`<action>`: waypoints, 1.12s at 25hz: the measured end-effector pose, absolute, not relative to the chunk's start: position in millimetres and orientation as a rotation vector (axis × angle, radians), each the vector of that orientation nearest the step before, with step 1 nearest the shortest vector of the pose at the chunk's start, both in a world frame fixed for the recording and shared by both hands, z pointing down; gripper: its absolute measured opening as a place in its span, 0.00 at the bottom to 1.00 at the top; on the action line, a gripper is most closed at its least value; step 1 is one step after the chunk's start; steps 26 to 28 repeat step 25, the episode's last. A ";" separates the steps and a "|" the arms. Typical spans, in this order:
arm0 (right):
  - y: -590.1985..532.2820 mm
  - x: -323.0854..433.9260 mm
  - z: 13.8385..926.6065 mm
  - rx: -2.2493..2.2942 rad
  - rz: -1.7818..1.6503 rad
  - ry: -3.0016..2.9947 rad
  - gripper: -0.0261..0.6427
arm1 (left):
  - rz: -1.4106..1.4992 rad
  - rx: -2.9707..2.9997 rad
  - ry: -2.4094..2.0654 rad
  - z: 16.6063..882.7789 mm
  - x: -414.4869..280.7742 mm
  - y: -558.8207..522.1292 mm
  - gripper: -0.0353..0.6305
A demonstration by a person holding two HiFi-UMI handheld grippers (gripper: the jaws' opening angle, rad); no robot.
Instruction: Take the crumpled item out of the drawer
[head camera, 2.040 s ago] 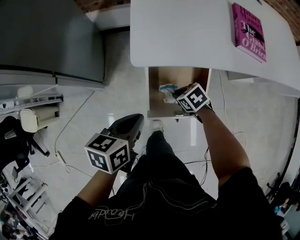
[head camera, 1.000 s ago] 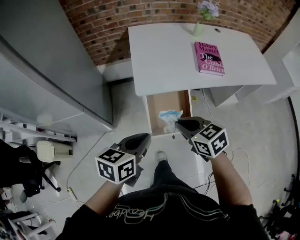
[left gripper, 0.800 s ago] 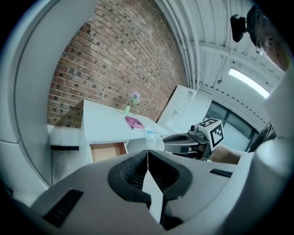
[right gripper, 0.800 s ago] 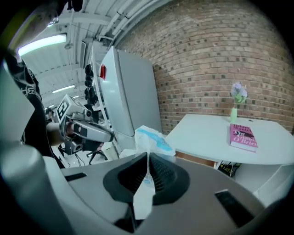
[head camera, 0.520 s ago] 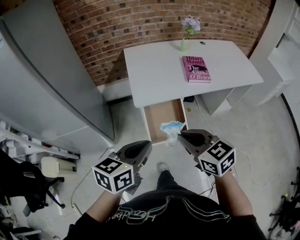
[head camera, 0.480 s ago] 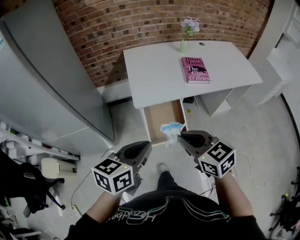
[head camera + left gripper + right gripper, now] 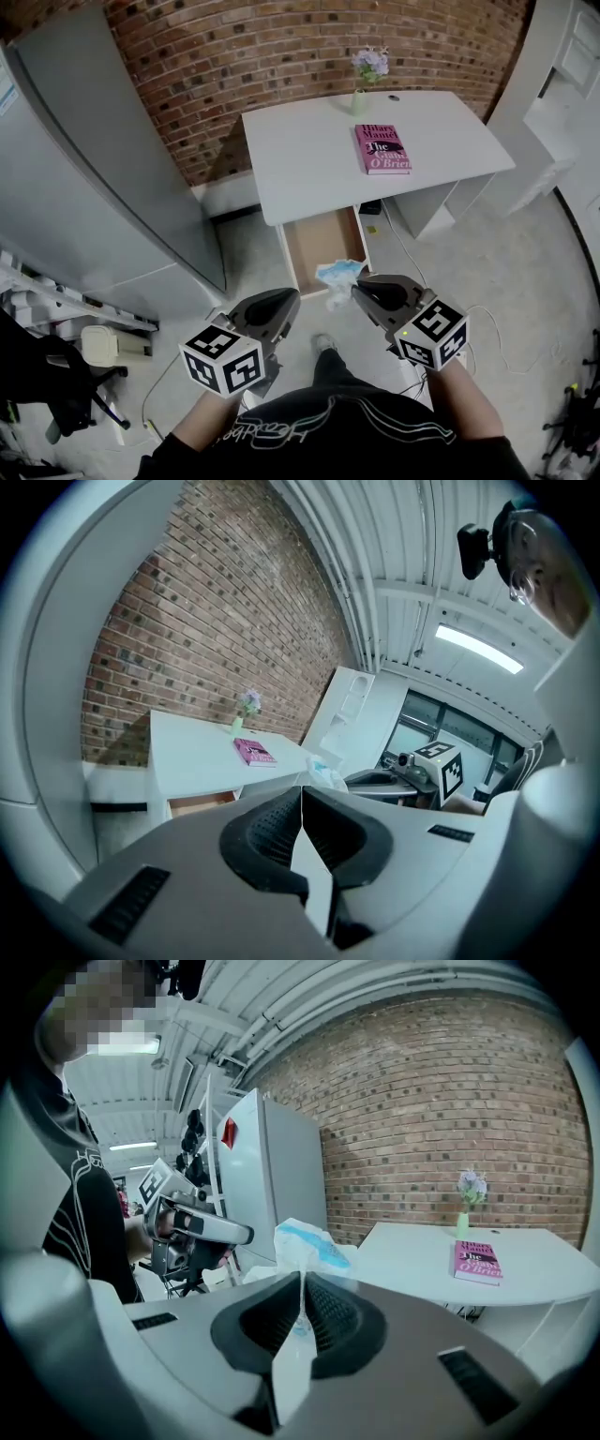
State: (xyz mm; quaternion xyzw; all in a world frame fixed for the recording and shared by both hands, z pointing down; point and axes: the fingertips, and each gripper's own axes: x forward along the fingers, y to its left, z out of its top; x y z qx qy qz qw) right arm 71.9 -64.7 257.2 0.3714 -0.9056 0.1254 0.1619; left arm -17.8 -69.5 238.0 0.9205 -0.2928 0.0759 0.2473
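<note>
Okay, right tool clamped on the crumpled item, left tool closed, empty; I'd grip firmly, lifting it clear of the drawer.

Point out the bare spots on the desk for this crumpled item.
The desk is bare left of the book and along its near edge above the drawer; it is tightest between the book and the vase.

On the white worktop a pink book lies before a flower vase; the open wooden drawer juts out below.
</note>
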 end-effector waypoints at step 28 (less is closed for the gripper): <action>-69.4 104.0 267.9 1.105 0.418 -2.582 0.11 | 0.275 2.527 -0.727 247.0 23.1 -73.7 0.09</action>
